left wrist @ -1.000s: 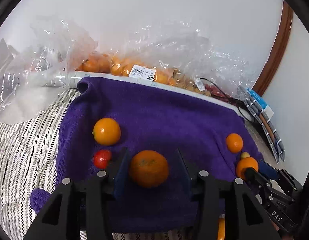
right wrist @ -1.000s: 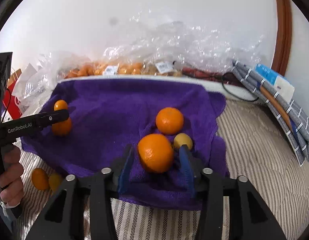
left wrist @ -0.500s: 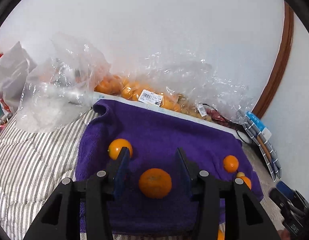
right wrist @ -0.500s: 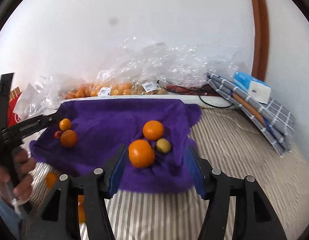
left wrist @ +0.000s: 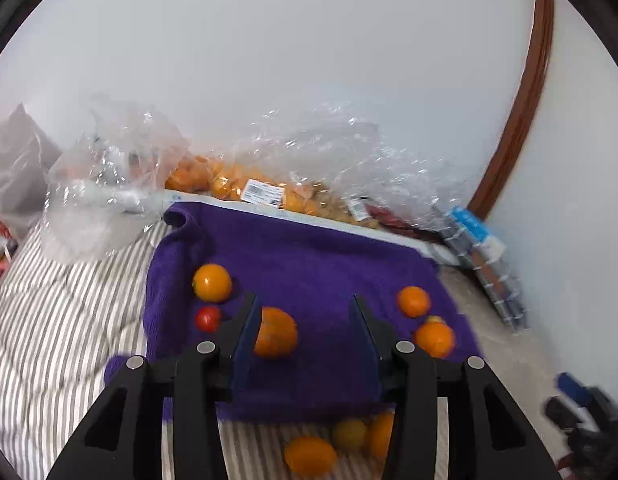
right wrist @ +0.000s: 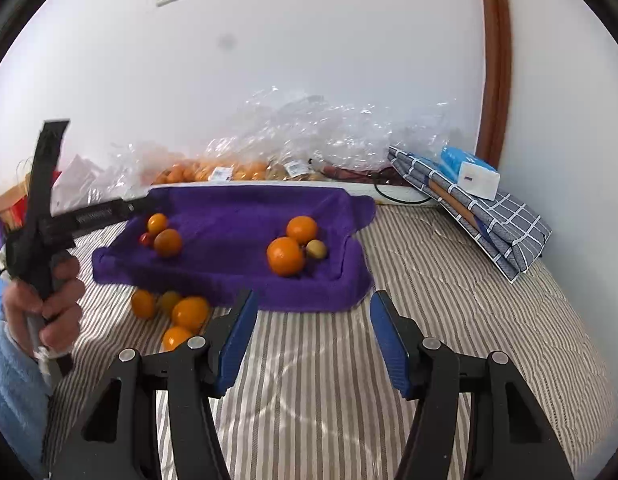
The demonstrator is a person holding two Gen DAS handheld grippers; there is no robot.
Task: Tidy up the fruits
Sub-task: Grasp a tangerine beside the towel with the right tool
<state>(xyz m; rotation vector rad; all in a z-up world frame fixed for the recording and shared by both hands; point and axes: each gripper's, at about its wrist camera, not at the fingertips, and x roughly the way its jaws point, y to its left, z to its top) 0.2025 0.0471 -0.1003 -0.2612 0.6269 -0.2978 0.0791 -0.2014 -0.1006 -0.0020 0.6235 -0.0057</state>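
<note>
You hold both grippers empty above a striped bed (right wrist: 449, 280), the blue-padded fingers of each set wide apart with nothing between them. The left gripper (left wrist: 305, 340) looks down over a rumpled purple towel (left wrist: 309, 256) that serves as the sorting ground, and its left finger partly hides a large dull orange mandarin (left wrist: 277, 332) lying on the cloth, not gripped. Beside that fruit sit a glossy round orange (left wrist: 211, 282) and a small red cherry tomato (left wrist: 207, 318), a cluster that reads as one group. Across the towel a second group gathers: two smaller round oranges (right wrist: 301, 229) and a small yellow-green fruit (right wrist: 317, 249), touching or nearly so. The right gripper (right wrist: 309, 336) sits low and well back from the towel's near edge, likely because its group needs nothing more for now. Four loose orange and yellowish fruits (right wrist: 189, 312) lie on the bed just off the towel's front edge, by the look of it the unsorted remainder. Crinkled clear plastic bags of more oranges (right wrist: 213, 170) line the wall behind. The soft bedding may let round fruit roll.
</note>
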